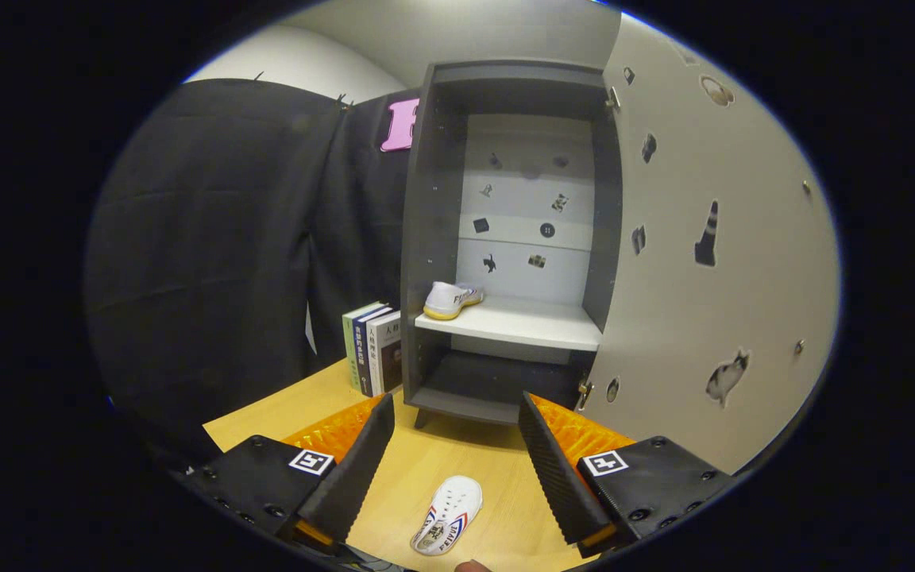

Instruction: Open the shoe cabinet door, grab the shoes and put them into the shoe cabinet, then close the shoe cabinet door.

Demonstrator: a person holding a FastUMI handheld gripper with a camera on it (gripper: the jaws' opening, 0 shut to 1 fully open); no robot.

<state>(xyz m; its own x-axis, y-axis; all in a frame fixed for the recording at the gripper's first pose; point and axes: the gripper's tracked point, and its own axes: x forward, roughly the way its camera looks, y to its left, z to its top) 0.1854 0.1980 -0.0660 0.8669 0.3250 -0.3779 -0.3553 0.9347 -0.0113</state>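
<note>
The grey shoe cabinet [432, 238] stands on the wooden table beyond my fingers, its door [712, 262] swung wide open to the right. One white shoe [452, 299] with a yellow sole lies at the left end of the cabinet's white shelf [529, 326]. A second white shoe [448, 514] with red and blue stripes lies on the table below and between my fingers, toe pointing toward the cabinet. My gripper [454, 413] is open, with nothing between its fingers, held above that shoe.
Three books [372, 348] stand upright against the cabinet's left side. The lower compartment [489, 381] of the cabinet is dark and bare. The table's left edge [267, 409] runs close by my left finger. A fingertip of a hand [473, 566] shows just behind the shoe.
</note>
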